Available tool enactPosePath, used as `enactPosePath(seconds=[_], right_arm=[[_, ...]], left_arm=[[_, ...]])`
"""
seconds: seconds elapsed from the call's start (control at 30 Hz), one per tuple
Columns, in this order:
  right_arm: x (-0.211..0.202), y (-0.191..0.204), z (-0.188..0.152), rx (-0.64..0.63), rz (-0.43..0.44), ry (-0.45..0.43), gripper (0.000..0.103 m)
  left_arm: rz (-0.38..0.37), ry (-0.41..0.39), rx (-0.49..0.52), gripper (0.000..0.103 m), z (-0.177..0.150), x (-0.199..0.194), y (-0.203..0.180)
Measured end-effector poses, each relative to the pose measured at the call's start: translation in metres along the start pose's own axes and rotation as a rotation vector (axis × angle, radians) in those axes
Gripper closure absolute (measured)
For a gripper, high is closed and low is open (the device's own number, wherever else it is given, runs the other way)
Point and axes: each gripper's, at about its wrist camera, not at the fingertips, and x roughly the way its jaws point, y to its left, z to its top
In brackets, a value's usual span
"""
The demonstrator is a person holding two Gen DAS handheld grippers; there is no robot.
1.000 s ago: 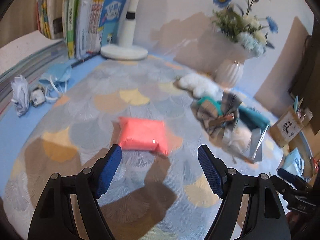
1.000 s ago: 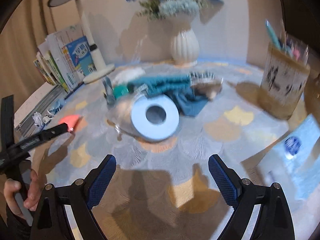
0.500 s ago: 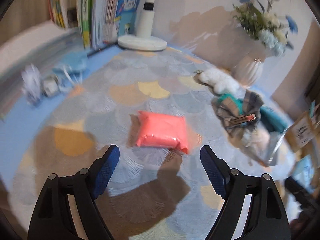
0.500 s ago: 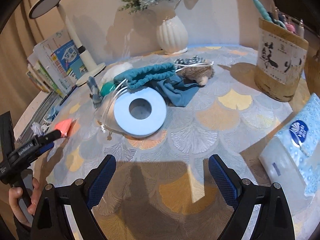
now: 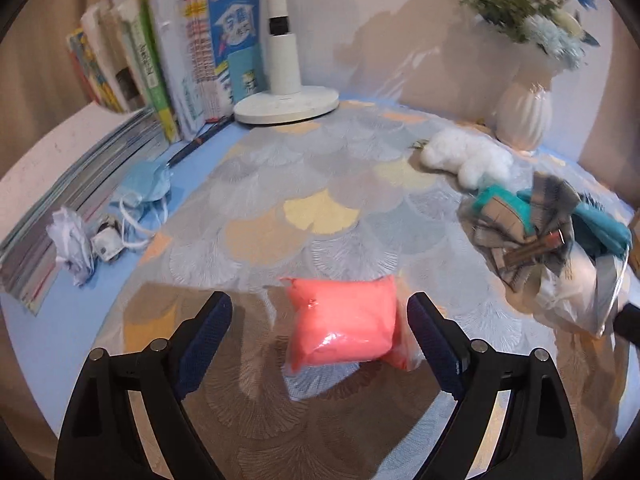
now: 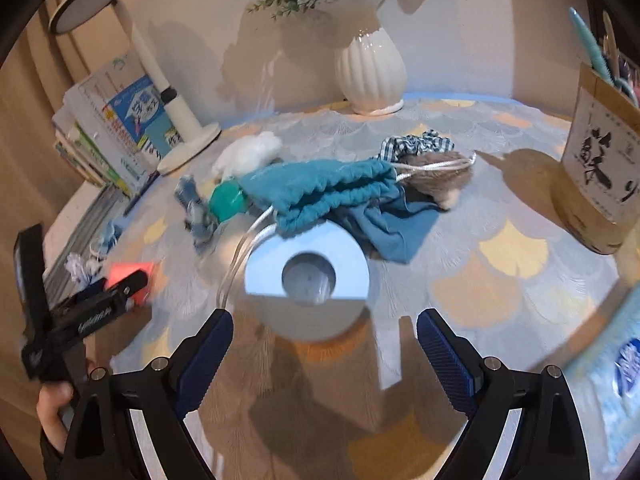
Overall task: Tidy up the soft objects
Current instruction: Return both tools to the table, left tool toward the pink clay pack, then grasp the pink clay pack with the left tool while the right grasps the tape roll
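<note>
A pink soft packet (image 5: 344,320) in clear wrap lies on the patterned tablecloth. My left gripper (image 5: 320,344) is open, its blue pads on either side of the packet, apart from it. The packet also shows in the right wrist view (image 6: 132,276), behind the left gripper's finger. My right gripper (image 6: 324,356) is open and empty, just in front of a pale blue roll (image 6: 306,276). Behind the roll lie a teal drawstring pouch (image 6: 320,190), a blue cloth (image 6: 396,228), a grey furry toy (image 6: 440,178) and a white fluffy toy (image 6: 248,154).
A white lamp base (image 5: 286,106) and standing books (image 5: 160,68) are at the back left. A face mask (image 5: 146,184) and crumpled paper (image 5: 72,240) lie at the left edge. A white vase (image 6: 370,76), a pen holder (image 6: 600,176) and a tissue pack (image 6: 612,380) stand to the right.
My left gripper has moved forward so the pink packet now lies between its pads. My right gripper has moved closer to the blue roll.
</note>
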Motion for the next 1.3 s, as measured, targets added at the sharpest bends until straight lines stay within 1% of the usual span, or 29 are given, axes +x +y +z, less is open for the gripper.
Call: enactPosePath(seconds=[0.03, 0.07, 0.1, 0.13, 0.17, 0.2, 0.23, 0.33, 0.4, 0.53, 0.6, 0.7, 0.77, 0.9, 0.97, 1.0, 1.03, 1.07, 1.1, 1.13, 1.17, 1.23, 1.3], right_arm=[[0.002, -0.001, 0.0, 0.012, 0.014, -0.003, 0.012], [0.005, -0.002, 0.0, 0.021, 0.03, -0.006, 0.019], [0.007, -0.001, 0.001, 0.025, 0.042, -0.01, 0.024], [0.01, 0.0, 0.0, 0.016, 0.054, -0.01, 0.033], [0.012, 0.002, 0.0, 0.005, 0.053, -0.006, 0.038], [0.013, 0.004, -0.001, -0.009, 0.058, -0.004, 0.038], [0.012, 0.006, -0.001, -0.017, 0.052, -0.011, 0.038], [0.004, 0.009, -0.003, -0.043, 0.024, -0.049, 0.039], [0.0, 0.01, -0.007, -0.05, 0.019, -0.047, 0.039], [-0.012, 0.004, -0.024, -0.044, 0.003, -0.016, 0.039], [-0.022, 0.0, -0.036, -0.047, -0.008, -0.017, 0.039], [-0.041, -0.006, -0.054, -0.047, -0.027, -0.025, 0.039], [-0.05, -0.009, -0.065, -0.06, -0.064, -0.026, 0.038], [-0.054, -0.009, -0.078, -0.104, -0.148, 0.001, 0.038], [-0.05, -0.011, -0.081, -0.101, -0.155, 0.034, 0.035], [-0.05, -0.011, -0.081, -0.099, -0.153, 0.033, 0.033], [-0.051, -0.013, -0.081, -0.096, -0.152, 0.034, 0.022], [-0.051, -0.014, -0.08, -0.086, -0.147, 0.042, 0.012], [-0.051, -0.017, -0.078, -0.071, -0.139, 0.042, 0.011], [-0.052, -0.018, -0.078, -0.057, -0.133, 0.036, 0.011], [-0.051, -0.021, -0.077, -0.043, -0.125, 0.035, 0.011], [-0.049, -0.025, -0.076, -0.024, -0.118, 0.038, 0.011], [-0.049, -0.025, -0.076, -0.023, -0.123, 0.033, 0.011]], left_arm=[[-0.003, 0.012, 0.011, 0.015, 0.0, 0.003, -0.002], [-0.001, 0.019, 0.015, 0.022, 0.0, 0.005, -0.003], [-0.009, 0.028, 0.018, 0.037, 0.0, 0.007, -0.003], [-0.027, 0.036, 0.018, 0.042, 0.0, 0.008, -0.004], [-0.048, 0.035, 0.019, 0.048, 0.001, 0.009, -0.003], [-0.054, 0.027, 0.021, 0.059, 0.0, 0.008, -0.003], [-0.058, 0.022, 0.023, 0.064, -0.001, 0.007, -0.004], [-0.039, -0.003, 0.025, 0.066, -0.003, 0.003, -0.006], [-0.039, -0.041, 0.019, 0.067, -0.003, -0.004, -0.005], [-0.083, -0.081, 0.013, 0.067, -0.003, -0.012, -0.003], [-0.139, -0.119, 0.017, 0.067, -0.006, -0.02, -0.003], [-0.25, -0.187, 0.056, 0.067, -0.011, -0.036, -0.005], [-0.301, -0.175, 0.099, 0.067, -0.013, -0.038, -0.012], [-0.332, -0.143, 0.186, 0.067, -0.016, -0.036, -0.03], [-0.364, -0.113, 0.213, 0.067, -0.017, -0.034, -0.035], [-0.395, -0.078, 0.235, 0.066, -0.018, -0.03, -0.038], [-0.41, -0.048, 0.253, 0.063, -0.02, -0.027, -0.04], [-0.401, -0.019, 0.27, 0.048, -0.02, -0.023, -0.043], [-0.355, 0.011, 0.288, 0.031, -0.021, -0.018, -0.049], [-0.324, 0.018, 0.297, 0.024, -0.023, -0.017, -0.051], [-0.288, 0.018, 0.309, 0.02, -0.024, -0.017, -0.055], [-0.255, 0.006, 0.333, 0.02, -0.027, -0.019, -0.059], [-0.213, 0.002, 0.334, 0.02, -0.028, -0.019, -0.06]])
